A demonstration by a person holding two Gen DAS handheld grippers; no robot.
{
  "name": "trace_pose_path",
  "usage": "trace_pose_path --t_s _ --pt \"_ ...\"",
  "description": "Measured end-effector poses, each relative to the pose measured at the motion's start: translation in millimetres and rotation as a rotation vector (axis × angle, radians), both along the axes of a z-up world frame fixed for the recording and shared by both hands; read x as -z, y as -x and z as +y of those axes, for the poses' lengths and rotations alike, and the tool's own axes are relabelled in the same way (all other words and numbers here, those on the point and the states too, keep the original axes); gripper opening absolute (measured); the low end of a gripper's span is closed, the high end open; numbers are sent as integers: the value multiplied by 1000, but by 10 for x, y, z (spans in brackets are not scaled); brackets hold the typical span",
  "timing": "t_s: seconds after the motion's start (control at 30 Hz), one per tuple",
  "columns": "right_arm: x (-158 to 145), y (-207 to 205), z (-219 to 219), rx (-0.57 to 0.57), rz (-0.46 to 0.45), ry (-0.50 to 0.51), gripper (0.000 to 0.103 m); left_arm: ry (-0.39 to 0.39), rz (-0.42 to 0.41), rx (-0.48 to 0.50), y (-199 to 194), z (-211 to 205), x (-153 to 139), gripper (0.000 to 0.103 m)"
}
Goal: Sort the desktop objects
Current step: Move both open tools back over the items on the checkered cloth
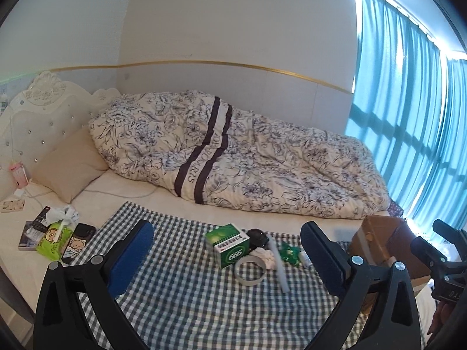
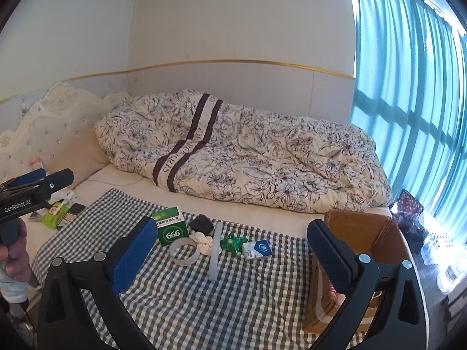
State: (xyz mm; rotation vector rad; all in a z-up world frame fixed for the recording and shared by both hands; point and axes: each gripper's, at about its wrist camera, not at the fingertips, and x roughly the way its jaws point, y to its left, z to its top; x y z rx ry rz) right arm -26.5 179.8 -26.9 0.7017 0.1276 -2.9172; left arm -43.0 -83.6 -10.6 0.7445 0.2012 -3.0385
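Note:
On a checked cloth (image 1: pixel 189 291) (image 2: pixel 189 306) spread over the bed lie a green "999" box (image 1: pixel 230 245) (image 2: pixel 170 227), a tape roll (image 1: pixel 251 269) (image 2: pixel 184 251), a pale tube (image 1: pixel 278 265) (image 2: pixel 215 252), a black item (image 1: pixel 257 237) (image 2: pixel 201 224), a crumpled white tissue (image 1: pixel 267 257) (image 2: pixel 202 240), a green wrapper (image 1: pixel 289 253) (image 2: pixel 232 243) and a blue-white pack (image 2: pixel 257 249). My left gripper (image 1: pixel 230 256) hangs open above the cloth, holding nothing. My right gripper (image 2: pixel 233 253) is open too, and empty. The left gripper also shows at the far left of the right wrist view.
An open cardboard box (image 1: pixel 385 242) (image 2: pixel 359 233) stands at the cloth's right edge. A green tissue pack (image 1: pixel 54 239) (image 2: pixel 54 215), a phone (image 1: pixel 78 240) and small items lie left of the cloth. A bunched floral duvet (image 1: pixel 233 151) fills the back; teal curtains (image 2: pixel 414 102) hang on the right.

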Motion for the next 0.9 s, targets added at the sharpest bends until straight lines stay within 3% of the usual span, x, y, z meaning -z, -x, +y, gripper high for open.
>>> trace_pose_path --t_s 0.33,0.57,0.9 --pt "332 271 21 41 -14 -13 103 0 -78 3 286 -15 351 103" --pt "666 511 138 30 -73 23 103 10 -127 24 494 70 614 103" --pt "1138 905 164 1 -176 -10 103 4 -197 74 829 240 1024 103"
